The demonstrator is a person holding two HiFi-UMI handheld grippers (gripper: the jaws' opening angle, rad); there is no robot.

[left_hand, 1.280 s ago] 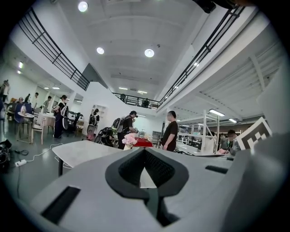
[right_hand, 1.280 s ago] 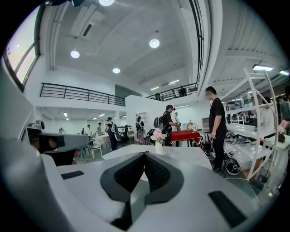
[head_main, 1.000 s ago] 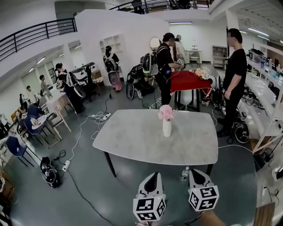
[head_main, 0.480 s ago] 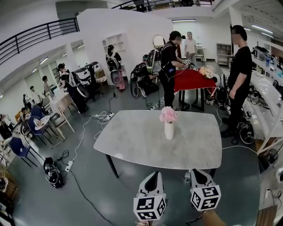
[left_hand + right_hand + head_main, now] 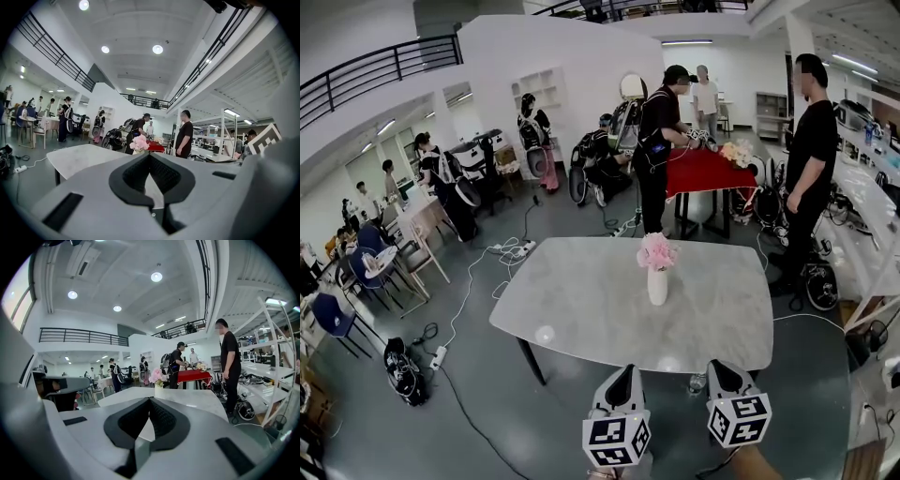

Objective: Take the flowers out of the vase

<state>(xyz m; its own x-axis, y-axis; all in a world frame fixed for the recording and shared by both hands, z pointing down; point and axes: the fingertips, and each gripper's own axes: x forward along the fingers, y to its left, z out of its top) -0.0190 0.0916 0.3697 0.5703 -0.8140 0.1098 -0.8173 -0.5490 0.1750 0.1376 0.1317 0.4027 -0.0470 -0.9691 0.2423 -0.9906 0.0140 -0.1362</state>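
The grey plastic left gripper (image 5: 624, 371) sits low at 6 o'clock in the head view, its jaws pressed together with nothing between them. Just beside it, at its 3 o'clock, the matching grey right gripper (image 5: 718, 367) is closed as well and just as empty. Both point toward 12 o'clock, their tips near the front edge of the pale grey, stone-look table with rounded corners (image 5: 572, 305).

Straight on at 12 o'clock, past the middle of the tabletop, the slim white ceramic vase (image 5: 657, 286) stands upright. The bunch of pale pink flowers (image 5: 656, 250) is in its mouth, well apart from both grippers.

Beyond the table, at about 1 o'clock, a table draped in red cloth (image 5: 703, 171) holds another bouquet, and a person in black with a cap (image 5: 659, 141) leans over it. At 2 o'clock a person in a black T-shirt (image 5: 811, 155) stands by white shelving. At 10 o'clock, a white power strip with cables (image 5: 518, 249) lies on the dark grey floor.
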